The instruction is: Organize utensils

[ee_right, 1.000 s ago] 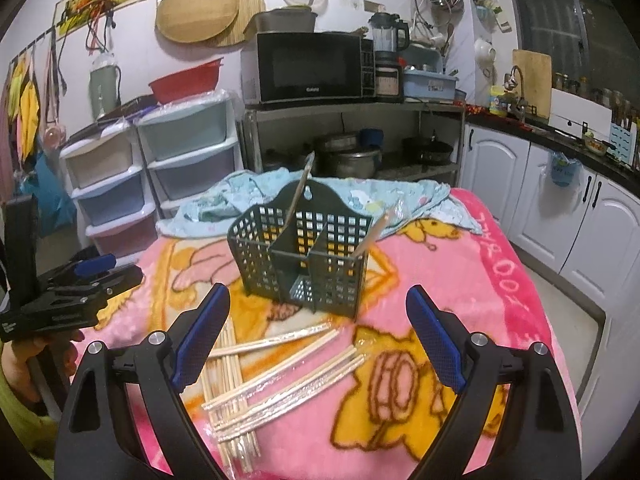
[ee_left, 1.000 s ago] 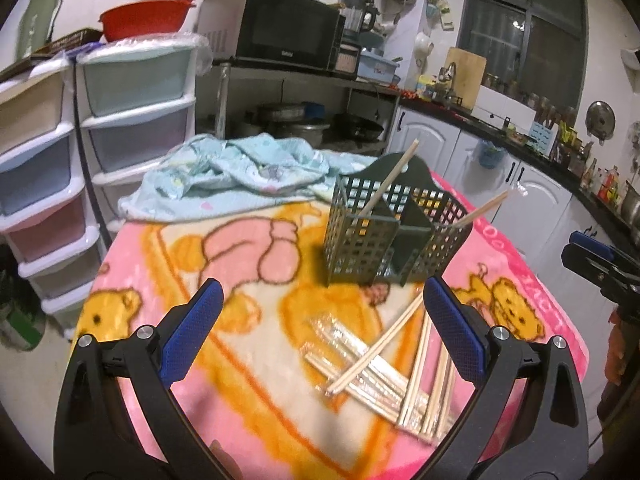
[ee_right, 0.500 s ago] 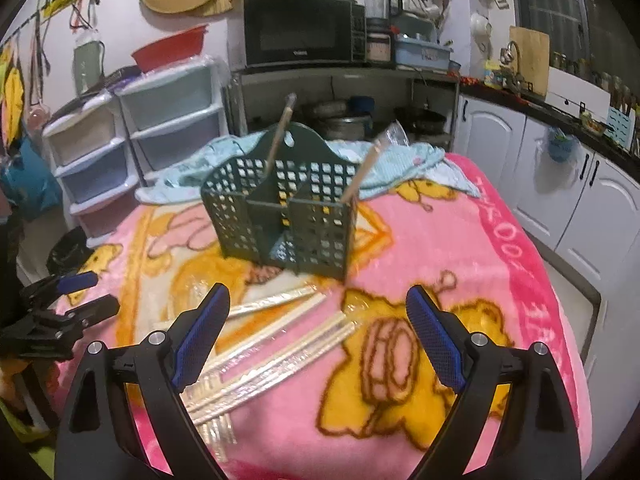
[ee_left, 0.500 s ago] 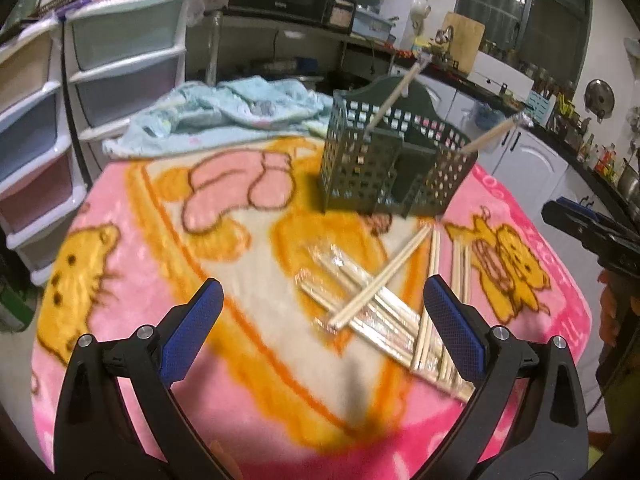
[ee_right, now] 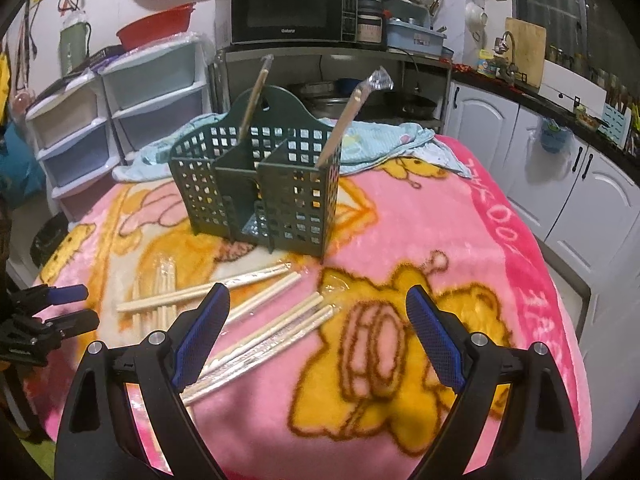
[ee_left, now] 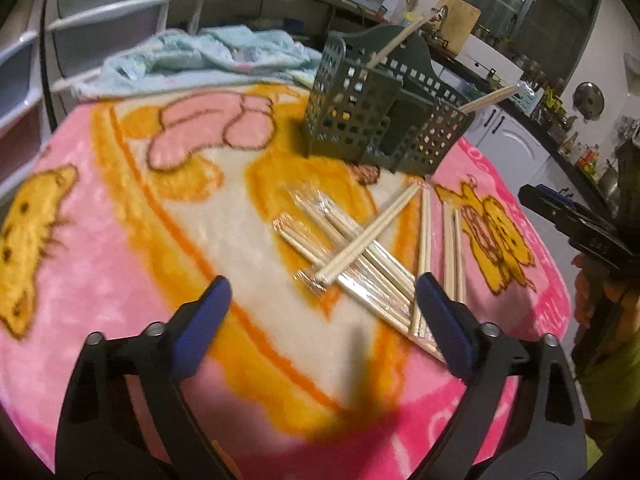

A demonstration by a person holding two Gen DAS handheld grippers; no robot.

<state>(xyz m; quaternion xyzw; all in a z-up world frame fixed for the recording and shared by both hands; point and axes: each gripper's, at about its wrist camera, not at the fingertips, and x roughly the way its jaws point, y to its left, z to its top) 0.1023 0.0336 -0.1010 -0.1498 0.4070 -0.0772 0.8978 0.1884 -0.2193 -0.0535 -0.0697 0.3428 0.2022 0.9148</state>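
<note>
Meanwhile, loose chopsticks — some bare, some in clear wrappers — lie crisscrossed on a pink cartoon blanket covering the table, just in front of a dark green perforated utensil caddy. Two chopsticks already stand in the caddy: a bare one leaning in a rear compartment, a wrapped one in the right-hand one. The left tongs hang over the near end of the pile with jaws closing but nothing yet between the pads. The right tongs stand open and empty above the wrapped pairs on their side. The step in hand looks like reaching for the next chopstick — the sorting appears barely begun, most sticks still lying flat. Next, the left tongs would need to settle astride a single stick, likely the bare pair lying across the top, pinch it without dragging its neighbours, then tip it upright over a compartment.
</note>
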